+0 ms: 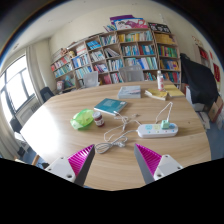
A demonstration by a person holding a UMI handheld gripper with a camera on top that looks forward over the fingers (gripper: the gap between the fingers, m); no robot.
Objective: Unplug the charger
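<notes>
white power strip, teal book, green bag, magenta fingers.

White charger upright in power strip — cable trailing across table.

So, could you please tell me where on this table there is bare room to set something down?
The wooden table is bare on the window side, beyond the green object. It is crowded ahead of the open claw: white cable, power strip, blue book.
</notes>
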